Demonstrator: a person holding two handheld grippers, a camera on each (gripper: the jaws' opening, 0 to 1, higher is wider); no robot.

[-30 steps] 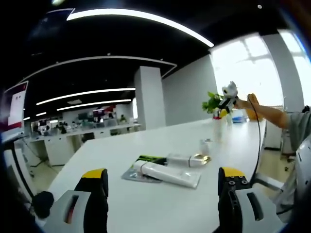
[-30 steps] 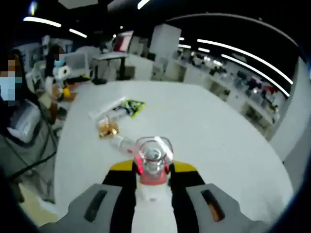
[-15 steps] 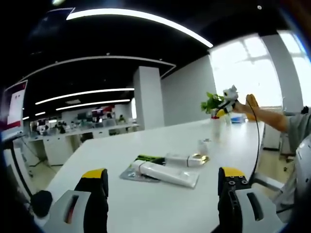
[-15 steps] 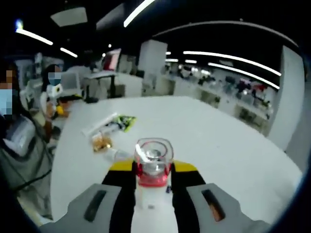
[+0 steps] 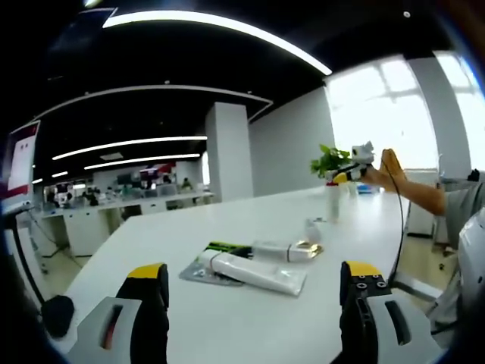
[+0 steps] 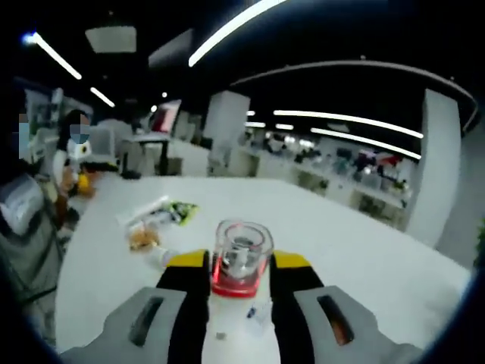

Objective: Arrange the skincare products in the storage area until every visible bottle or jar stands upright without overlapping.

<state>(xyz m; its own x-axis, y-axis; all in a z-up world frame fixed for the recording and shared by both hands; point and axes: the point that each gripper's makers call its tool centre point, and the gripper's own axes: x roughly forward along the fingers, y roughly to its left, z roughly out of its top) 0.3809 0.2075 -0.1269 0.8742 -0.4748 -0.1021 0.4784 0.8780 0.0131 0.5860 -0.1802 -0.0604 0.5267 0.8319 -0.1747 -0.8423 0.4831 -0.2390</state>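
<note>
R gripper carrying bottle for upright placement; L gripper idle.

R gripper [image 6: 238, 267] clenched on the clear bottle with pink-red collar and transparent cap [image 6: 241, 256], held cap-forward above the white table [image 6: 364, 258]. Judgement: to place well, tip base down, lower onto a bare patch well apart from the lying items, release only when base sits flat. L gripper [image 5: 254, 292] jaws wide apart, grasping nothing, low over table near edge. Beyond it lie the white tube [image 5: 254, 270], a green-black sachet [image 5: 230, 247] and a white bottle with gold cap [image 5: 286, 249], all flat, tube overlapping a packet. Small clear bottle [image 5: 313, 228] farther off, seemingly upright.
</note>
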